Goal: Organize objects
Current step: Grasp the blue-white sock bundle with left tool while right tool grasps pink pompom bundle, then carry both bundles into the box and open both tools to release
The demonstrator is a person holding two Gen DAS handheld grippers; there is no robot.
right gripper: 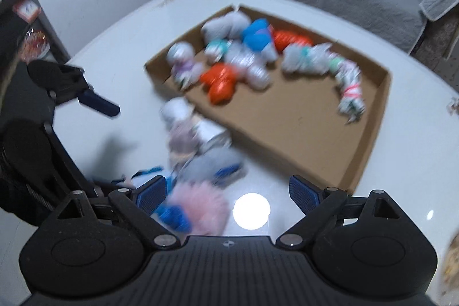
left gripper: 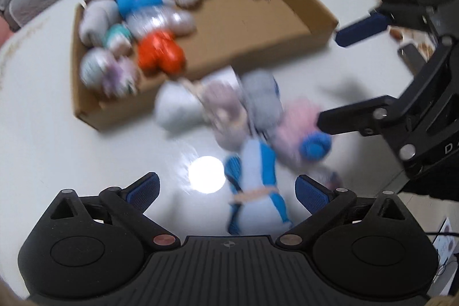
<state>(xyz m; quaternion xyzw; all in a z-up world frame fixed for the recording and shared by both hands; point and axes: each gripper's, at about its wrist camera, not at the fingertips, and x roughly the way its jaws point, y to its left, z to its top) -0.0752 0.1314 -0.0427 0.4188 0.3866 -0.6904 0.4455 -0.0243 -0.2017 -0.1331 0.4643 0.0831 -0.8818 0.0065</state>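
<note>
- The cardboard box sits at the left of the white table, and it already holds a crowd of rolled sock bundles, an orange pair among them, packed toward one end; anything dropped on top of that heap could roll back over the low wall
- The loose pile of white, lilac and grey bundles lies on the table touching the box's near wall; they overlap, so a pinch at one may drag its neighbour along or scatter the rest
- The left gripper is released, jaws spread wide and holding nothing, with the blue-and-white sock lying on the table between its fingers; closing off-centre would likely pinch only loose fabric, and the roll could come undone
- The pink fluffy bundle lies just beside the blue-and-white sock, so the two could be caught together
- The right gripper is also spread open and empty, hovering over the same pile; both tools near one small heap risks a collision
- Both views are smeared by motion blur, so exact edges cannot be told
</note>
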